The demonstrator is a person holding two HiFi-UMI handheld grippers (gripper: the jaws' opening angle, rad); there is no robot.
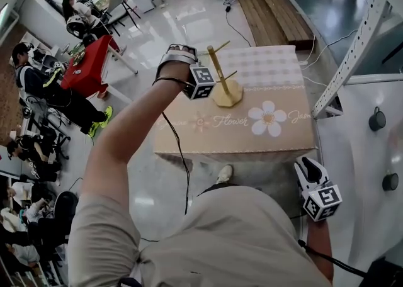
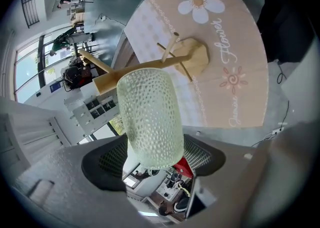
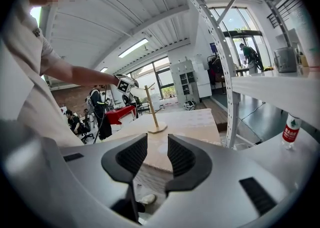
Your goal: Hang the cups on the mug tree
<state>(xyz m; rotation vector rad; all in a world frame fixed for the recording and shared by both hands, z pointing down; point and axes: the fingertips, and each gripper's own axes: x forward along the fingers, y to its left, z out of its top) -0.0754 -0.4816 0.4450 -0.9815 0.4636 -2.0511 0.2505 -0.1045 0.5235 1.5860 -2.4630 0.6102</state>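
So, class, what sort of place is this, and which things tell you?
Probably an open-plan lab or workshop: people seated at workstations, a perforated metal rack, and cables trailing over a polished floor.

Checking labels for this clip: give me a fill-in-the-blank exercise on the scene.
The left gripper is shut on a dimpled ___.
The mug tree bears ___ cups.
The right gripper holds ___.
The mug tree stands on a cloth printed with a white ___.
Missing: cup; no; nothing; flower.
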